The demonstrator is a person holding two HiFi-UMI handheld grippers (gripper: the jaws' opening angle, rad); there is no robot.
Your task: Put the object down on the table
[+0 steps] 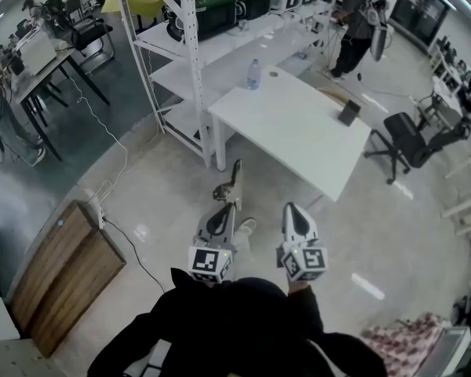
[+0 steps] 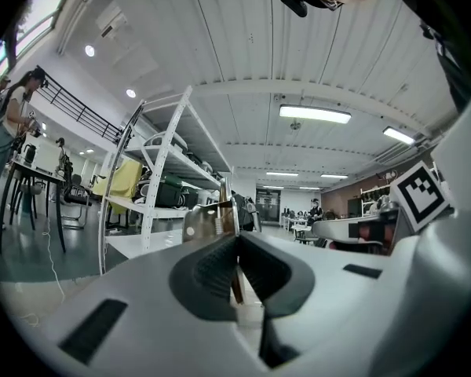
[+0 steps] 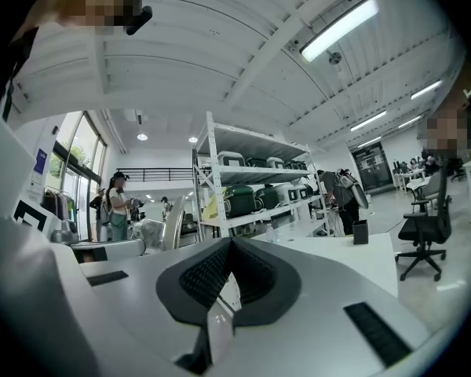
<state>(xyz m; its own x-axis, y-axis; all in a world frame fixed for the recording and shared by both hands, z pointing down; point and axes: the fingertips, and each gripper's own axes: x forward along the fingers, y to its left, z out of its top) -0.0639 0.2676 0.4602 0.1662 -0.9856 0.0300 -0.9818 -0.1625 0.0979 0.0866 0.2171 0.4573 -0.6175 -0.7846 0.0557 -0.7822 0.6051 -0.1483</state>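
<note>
My left gripper [image 1: 228, 207] is shut on a metal tool with a wooden handle [image 1: 231, 184], held out level above the floor. In the left gripper view the brown handle [image 2: 236, 277] runs between the closed jaws and the tool's shiny metal head [image 2: 206, 221] sticks up past the tips of my left gripper [image 2: 235, 242]. Beside it, my right gripper [image 1: 292, 209] has its jaws together with nothing between them, as its own view of the right gripper [image 3: 230, 244] shows. The white table [image 1: 314, 144] stands a little ahead of both grippers, beyond the tool.
On the table are a water bottle [image 1: 253, 75] at the far corner and a small dark object [image 1: 349, 113]. A white shelving rack [image 1: 190, 30] stands behind-left of it, an office chair [image 1: 410, 138] to its right. A wooden board [image 1: 61, 272] and a cable [image 1: 118, 171] lie on the floor at left. A person [image 1: 353, 23] stands far back.
</note>
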